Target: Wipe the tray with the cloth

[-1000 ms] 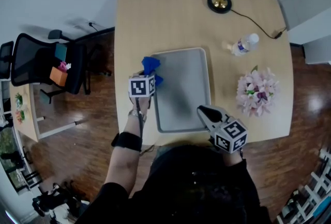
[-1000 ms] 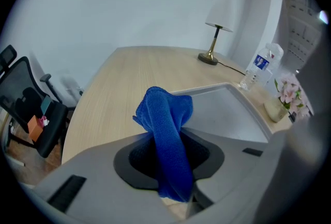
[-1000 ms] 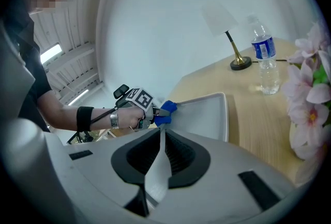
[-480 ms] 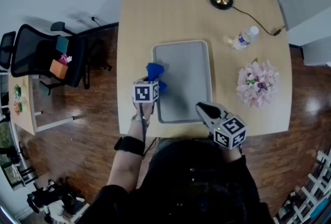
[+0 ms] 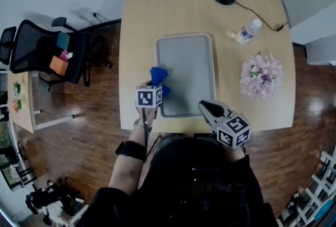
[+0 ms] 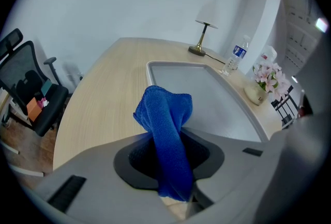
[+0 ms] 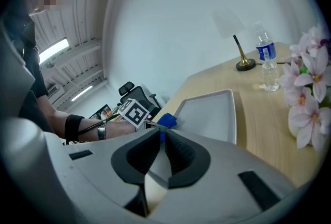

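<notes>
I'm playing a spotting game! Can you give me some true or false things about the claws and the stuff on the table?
The left claw squeezes the fuzzy blue cloth. True.
The right claw grips a cloth too. False: it is shut on nothing.
The pink flowers sit in the grey rectangular tray. False: they stand on the light wooden table beside it.
The clear plastic water bottle stands upright. True.

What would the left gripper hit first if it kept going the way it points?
Its blue cloth would probably touch the tray near the left rim first; depth is unclear, so maybe the table beside it.
</notes>
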